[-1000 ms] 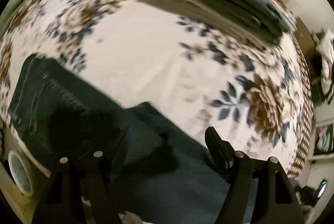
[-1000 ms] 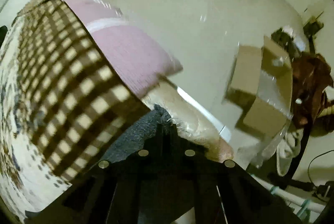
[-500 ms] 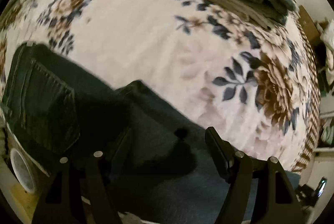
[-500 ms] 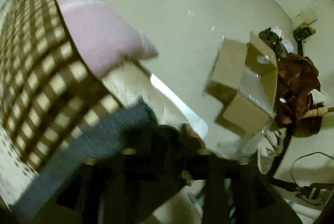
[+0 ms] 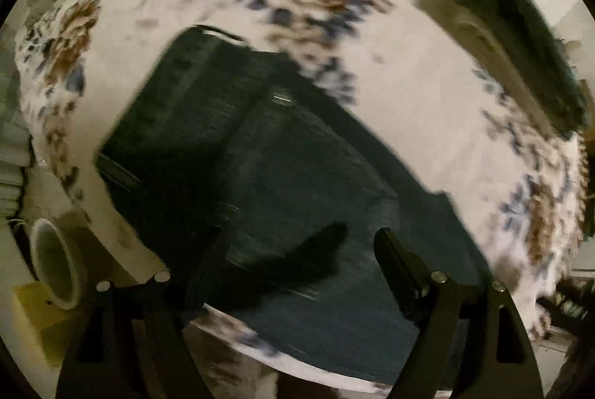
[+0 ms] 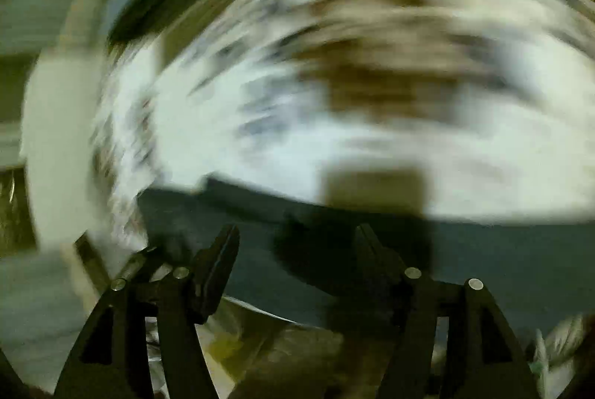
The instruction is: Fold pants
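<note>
Across the middle of the left wrist view, the dark pants point(image 5: 282, 168) lie on a floral bedspread point(image 5: 427, 109), running from the upper left of center down to the lower right, with one layer folded over another. The left gripper point(image 5: 297, 246) hangs over them at the bottom of the frame, its 2 fingers spread wide with nothing between them. A stack of folded clothes point(image 5: 520, 57) sits at the upper right edge, well apart from the pants. A pale roll of tape point(image 5: 55, 265) shows at the lower left, off the bed.

Low in the right wrist view, heavily blurred, the pants point(image 6: 502, 257) form a dark band across the bottom third, on the bedspread point(image 6: 334, 124). The right gripper point(image 6: 297, 239) is over this band, jaws parted and gripping nothing.
</note>
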A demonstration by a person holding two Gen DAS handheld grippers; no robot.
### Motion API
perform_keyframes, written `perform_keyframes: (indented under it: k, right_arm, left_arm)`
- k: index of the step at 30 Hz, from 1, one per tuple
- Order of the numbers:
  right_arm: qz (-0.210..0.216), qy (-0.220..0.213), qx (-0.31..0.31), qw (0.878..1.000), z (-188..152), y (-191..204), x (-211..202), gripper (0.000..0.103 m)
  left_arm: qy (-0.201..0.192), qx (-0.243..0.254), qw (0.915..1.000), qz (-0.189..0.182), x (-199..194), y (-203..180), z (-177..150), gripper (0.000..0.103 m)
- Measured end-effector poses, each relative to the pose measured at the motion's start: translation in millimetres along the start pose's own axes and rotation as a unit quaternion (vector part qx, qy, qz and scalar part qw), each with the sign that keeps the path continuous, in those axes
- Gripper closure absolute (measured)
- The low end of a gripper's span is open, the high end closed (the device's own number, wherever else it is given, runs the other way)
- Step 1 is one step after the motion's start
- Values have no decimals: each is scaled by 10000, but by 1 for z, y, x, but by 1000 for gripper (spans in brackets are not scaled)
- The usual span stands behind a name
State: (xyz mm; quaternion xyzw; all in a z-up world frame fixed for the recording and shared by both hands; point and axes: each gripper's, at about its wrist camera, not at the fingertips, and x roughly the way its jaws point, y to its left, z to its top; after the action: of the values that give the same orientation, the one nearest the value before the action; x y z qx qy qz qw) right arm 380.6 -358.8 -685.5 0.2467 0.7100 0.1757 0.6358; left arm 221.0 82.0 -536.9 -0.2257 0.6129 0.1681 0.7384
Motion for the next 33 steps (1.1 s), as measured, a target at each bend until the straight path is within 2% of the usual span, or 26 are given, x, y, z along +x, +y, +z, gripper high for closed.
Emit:
perform_keyframes:
  k: [3,7,9,10,11,13,16,18,22,25,27,29,31,32,33]
  right_arm:
    - [-422,633,-939,9927,27,69,75,36]
    - [-889,1335,-1440,9765,43,106,135,42]
    - [-1185,1593,-1683,9655,42,118,158,56]
    - [-1364,1625,-1792,9607,41,124,164,80]
    - [-1383,1579,-1699,9629,43,126,165,98]
    - [-1421,1359,-1390,9706,43,122,156,99]
    - [-1221,816,-888,9852,42,113,126,100]
    - [-1120,480,-586,9908,39,105,106,100]
    - [-970,201,-270,9947,32,102,85,100]
    - [-965,535,-405,9931,31,105,100,98]
    - [-974,548,-245,9934,41,99,104,87]
    - [-830,447,-46,9955,53,95,99,53]
    - [-464,574,184,9971,65,95,106,42]
    - [-391,822,254,9955,69,94,116,42]
    - [-498,1041,235,9930,71,94,127,42]
  left_arm:
    - [64,-83,9999,-33,6,20,8,23]
    - [199,-130,9996,-171,14,38,10,23]
    - [258,-142,9992,-254,17,42,9,23]
    - [280,-142,9991,-292,18,44,8,23]
    - [310,-128,9989,-327,18,45,7,23]
    - [338,-102,9987,-366,18,48,7,23]
    - [412,-118,9980,-469,23,55,11,23]
    - [461,-144,9975,-509,25,62,10,23]
    - [543,-187,9969,-544,26,75,7,23]
    - [581,-189,9967,-537,25,82,1,23]
    - [594,-170,9967,-528,25,81,7,23]
    - [602,-162,9967,-519,26,80,7,23]
    - [615,-156,9968,-494,29,76,8,23]
    - [624,-153,9968,-480,27,75,9,23]
    - [628,-154,9968,-464,30,66,10,23]
